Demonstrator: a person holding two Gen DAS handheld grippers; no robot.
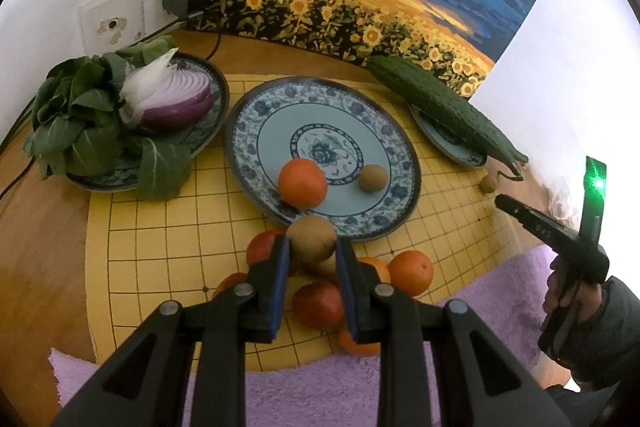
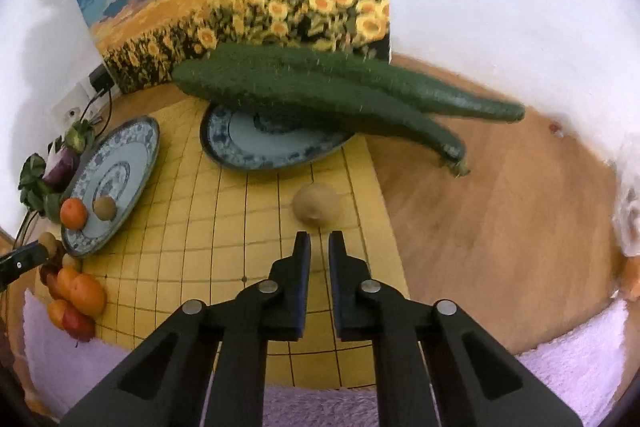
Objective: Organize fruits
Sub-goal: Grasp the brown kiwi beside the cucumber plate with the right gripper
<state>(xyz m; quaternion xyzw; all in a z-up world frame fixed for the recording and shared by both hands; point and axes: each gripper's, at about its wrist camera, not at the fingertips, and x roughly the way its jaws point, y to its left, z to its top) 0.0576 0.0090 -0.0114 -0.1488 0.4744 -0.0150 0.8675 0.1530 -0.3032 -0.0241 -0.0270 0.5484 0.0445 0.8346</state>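
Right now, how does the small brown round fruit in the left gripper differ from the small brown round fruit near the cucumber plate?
The brown fruit in the left gripper is clamped between the pads, held above the fruit pile; the brown fruit near the cucumber plate lies free on the yellow grid mat. The right gripper is shut just short of it, not touching. Both look round, tan and similar in kind.

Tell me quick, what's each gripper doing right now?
Left gripper: closed on a small brown fruit.
Right gripper: closed, holding nothing; another brown fruit lies just ahead of it.
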